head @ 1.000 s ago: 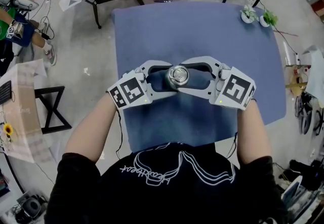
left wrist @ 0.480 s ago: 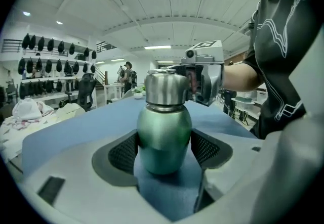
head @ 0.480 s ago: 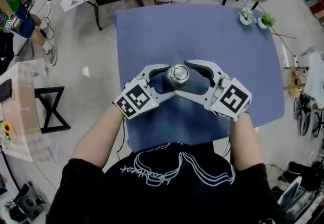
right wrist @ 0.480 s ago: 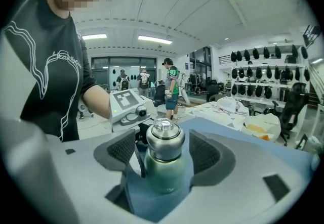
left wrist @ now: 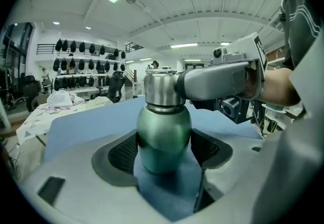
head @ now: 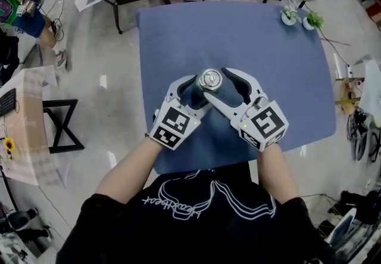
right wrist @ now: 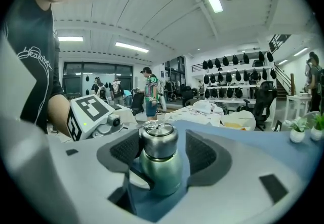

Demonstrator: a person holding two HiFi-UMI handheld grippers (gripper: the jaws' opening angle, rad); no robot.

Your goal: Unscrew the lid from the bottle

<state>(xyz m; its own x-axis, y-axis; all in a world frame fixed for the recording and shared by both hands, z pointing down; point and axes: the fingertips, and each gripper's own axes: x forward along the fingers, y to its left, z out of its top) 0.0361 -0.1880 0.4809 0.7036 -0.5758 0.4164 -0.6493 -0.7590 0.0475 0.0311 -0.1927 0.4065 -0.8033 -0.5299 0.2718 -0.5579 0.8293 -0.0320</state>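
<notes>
My forearms run out from under my shirt, and the marker cubes hide both hands in the head view. The grippers angle inward and meet in a V at the middle of the table.

My left gripper comes in from the left. In its own view the 2 dark pads sit against the green sides of the bottle, low on the body, so I hold it clamped upright on the blue cloth.

My right gripper comes in from the right, higher up, with its jaws on either side of the steel lid. These jaws have just been closing, but a gap shows between the lid and the right-hand pad, so they stand apart round the lid with no grip. Whether the other pad touches the lid, I cannot tell.

From above I see only the round lid top; the bottle's body is hidden under it and the jaws. In the left gripper view, my right gripper's near jaw covers the lid's right side.

At the table's far right corner stand 2 small plants.
</notes>
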